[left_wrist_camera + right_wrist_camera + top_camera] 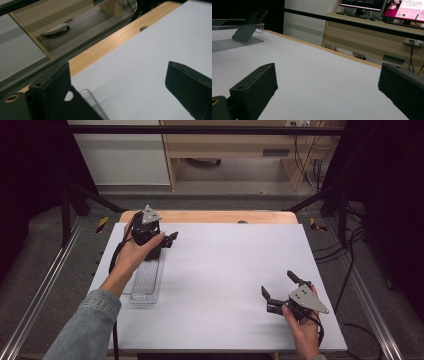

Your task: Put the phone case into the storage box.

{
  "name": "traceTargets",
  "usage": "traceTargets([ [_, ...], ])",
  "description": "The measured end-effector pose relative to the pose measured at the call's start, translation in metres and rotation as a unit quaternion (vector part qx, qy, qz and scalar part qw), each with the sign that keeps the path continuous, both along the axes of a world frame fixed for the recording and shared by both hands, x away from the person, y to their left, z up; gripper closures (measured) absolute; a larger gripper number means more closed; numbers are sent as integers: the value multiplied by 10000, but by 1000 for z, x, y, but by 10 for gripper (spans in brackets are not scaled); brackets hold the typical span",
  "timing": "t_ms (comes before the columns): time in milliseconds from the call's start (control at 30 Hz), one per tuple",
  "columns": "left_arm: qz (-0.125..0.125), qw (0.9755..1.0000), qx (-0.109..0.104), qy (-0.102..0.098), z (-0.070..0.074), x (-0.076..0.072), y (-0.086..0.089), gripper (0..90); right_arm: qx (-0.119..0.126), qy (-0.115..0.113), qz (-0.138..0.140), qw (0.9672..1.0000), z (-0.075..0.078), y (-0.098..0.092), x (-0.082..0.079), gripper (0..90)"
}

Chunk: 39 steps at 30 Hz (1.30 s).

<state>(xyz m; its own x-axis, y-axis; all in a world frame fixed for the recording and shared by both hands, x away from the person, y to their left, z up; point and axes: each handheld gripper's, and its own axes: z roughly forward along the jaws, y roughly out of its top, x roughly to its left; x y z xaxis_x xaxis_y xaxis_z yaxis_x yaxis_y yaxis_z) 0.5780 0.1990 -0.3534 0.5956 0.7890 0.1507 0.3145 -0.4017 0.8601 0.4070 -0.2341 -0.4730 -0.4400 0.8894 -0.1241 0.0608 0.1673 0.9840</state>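
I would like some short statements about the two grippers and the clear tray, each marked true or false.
1. The left gripper is open, with nothing between its jaws. True.
2. The clear plastic tray lies on the right half of the table. False: it lies near the left edge.
3. The right gripper is shut on the tray. False: it is open and empty, far from the tray.
4. A dark object leans in the tray. True.

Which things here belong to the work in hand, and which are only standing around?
In the work:
- clear tray, under the left gripper, jaws open
- dark object leaning in the tray

Standing around:
- right gripper, open over the bare mat
- monitors
- wooden cabinet
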Motion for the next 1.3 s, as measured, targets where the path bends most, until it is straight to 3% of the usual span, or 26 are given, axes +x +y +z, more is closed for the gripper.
traceTargets([
  [33, 40, 9999, -128, 3, 0, -3, 0, 59, 7, 15, 0, 10000, 0, 0, 0, 25],
  [133, 92, 9996, -5, -268, 1, -11, 0, 59, 26, 7, 11, 10000, 0, 0, 0, 23],
  [200, 125, 9991, -185, -364, 2, -18, 1, 60, 43, 35, 16, 10000, 0, 1, 0, 24],
  [367, 140, 9981, -307, -509, 8, -33, 1, 55, 124, 100, -4, 9999, 0, 1, 0, 26],
  [433, 154, 9973, -387, -598, 11, -40, 1, 55, 194, 235, 20, 9995, 0, 1, 0, 28],
  [533, 163, 9963, -271, -801, 16, -49, 0, 50, 259, 332, -6, 9991, 1, 2, 1, 35],
  [567, 165, 9958, -326, -844, 18, -53, 1, 50, 251, 341, -21, 9991, 2, 2, 1, 35],
  [633, 162, 9949, -455, -880, 20, -59, 2, 48, 222, 370, -56, 9991, 2, 3, 1, 38],
  [833, 194, 9933, -511, -1013, 19, -75, 7, 46, 59, 403, -259, 9988, 6, 4, 0, 37],
  [933, 183, 9926, -564, -1063, 17, -81, 9, 46, 75, 423, -261, 9987, 6, 4, 0, 34],
  [1067, 46, 9929, -429, -1111, 15, -89, 12, 42, 116, 424, -271, 9987, 7, 3, -1, 46],
  [1300, 175, 9912, -586, -1170, 15, -102, 27, 40, 186, 483, -209, 9984, 6, 3, -1, 36],
])
